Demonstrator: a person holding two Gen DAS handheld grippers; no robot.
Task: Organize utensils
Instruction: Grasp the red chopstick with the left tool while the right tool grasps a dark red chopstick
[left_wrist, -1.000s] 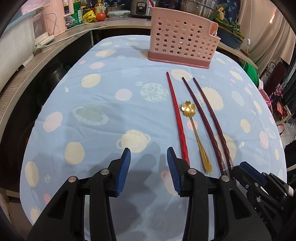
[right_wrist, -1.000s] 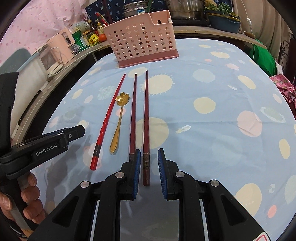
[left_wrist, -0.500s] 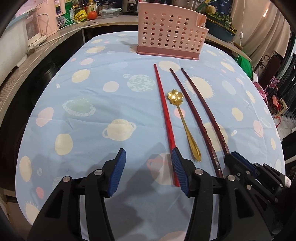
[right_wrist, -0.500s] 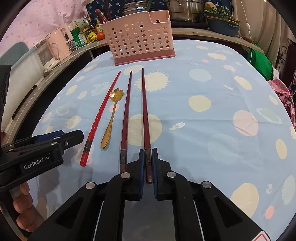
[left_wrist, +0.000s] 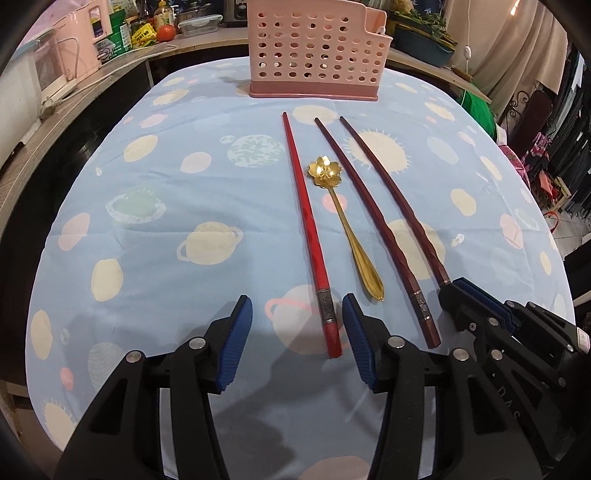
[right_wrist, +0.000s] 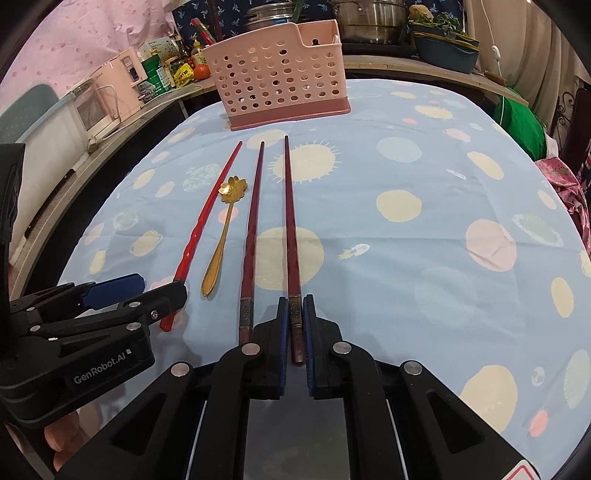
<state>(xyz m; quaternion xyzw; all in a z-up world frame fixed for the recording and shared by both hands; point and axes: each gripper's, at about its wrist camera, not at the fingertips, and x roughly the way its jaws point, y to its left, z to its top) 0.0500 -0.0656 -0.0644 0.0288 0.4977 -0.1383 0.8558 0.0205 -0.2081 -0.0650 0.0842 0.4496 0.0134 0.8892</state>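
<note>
On the left, the left gripper stands with its jaws released, straddling the butt end of the red chopstick that lies flat on the surface. To grasp it well, centre it between the pads (it sits nearer the right one) before closing. Next come the gold spoon and a dark chopstick, untouched. Rightmost, the right gripper is clenched on the other dark chopstick; lift it level, then tip it into the pink basket beyond.
</note>
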